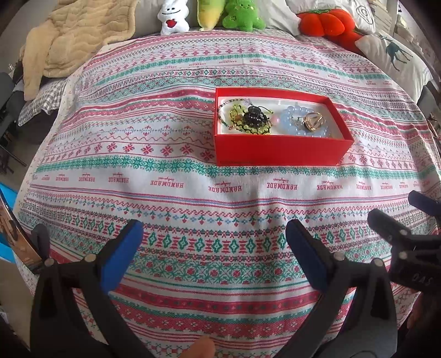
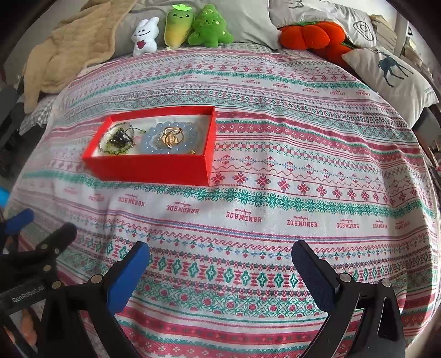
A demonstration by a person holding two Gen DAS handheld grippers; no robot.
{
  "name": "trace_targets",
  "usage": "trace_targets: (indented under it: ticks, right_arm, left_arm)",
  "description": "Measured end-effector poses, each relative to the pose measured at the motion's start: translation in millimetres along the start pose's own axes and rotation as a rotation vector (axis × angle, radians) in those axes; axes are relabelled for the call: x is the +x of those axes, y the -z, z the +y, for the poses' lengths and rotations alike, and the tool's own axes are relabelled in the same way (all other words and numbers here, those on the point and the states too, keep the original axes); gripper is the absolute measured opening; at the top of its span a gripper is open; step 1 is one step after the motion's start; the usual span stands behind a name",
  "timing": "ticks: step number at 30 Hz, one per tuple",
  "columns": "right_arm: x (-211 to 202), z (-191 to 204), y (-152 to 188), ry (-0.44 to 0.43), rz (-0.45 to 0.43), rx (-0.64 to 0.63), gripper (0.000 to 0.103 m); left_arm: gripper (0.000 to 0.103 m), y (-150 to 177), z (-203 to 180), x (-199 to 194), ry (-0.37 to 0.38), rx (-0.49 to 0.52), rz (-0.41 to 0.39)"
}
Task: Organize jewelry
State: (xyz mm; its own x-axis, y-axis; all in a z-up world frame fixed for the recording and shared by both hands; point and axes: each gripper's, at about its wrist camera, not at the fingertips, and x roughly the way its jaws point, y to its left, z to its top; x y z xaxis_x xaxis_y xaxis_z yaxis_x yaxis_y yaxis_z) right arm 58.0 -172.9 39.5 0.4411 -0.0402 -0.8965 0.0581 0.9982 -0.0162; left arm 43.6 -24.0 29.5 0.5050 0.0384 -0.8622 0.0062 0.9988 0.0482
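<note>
While the red box (image 1: 278,150) sits lidless on the patterned bedspread (image 1: 165,176), all visible jewelry lies inside it: a pale blue bead bracelet (image 1: 292,117) w/ gold rings (image 1: 311,122) resting on top at the right end, and a green-yellow beaded strand (image 1: 234,121) tangled w/ a dark bead cluster (image 1: 252,115) at the left end. Box is mid-bed, well apart from both grippers. Left gripper (image 1: 215,234) hovers over bare cloth near the bed's front edge, blue pads (image 1: 124,250) spread wide, nothing btwn them. Right gripper (image 2: 220,258) is just beside it, jaws likewise wide apart & empty. At the far edge: white plush (image 2: 144,35), two green plushes (image 2: 198,24), an orange pumpkin plush (image 2: 311,34), a deer-print pillow (image 2: 391,74). Beige blanket (image 1: 69,35) is heaped at far left.
</note>
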Motion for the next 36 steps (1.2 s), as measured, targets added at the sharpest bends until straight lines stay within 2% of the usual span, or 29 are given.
trace_targets:
  ticks: [12,36]
  right_arm:
    - [7.6,8.2,5.7,-0.005,0.029,-0.024,0.103]
    - [8.8,9.1,6.1,-0.008,0.034,-0.030,0.103]
  left_arm:
    - [0.103,3.5,2.7,1.2,0.037,-0.019,0.025]
    - [0.103,6.5,-1.1,3.8,0.036,-0.011,0.038]
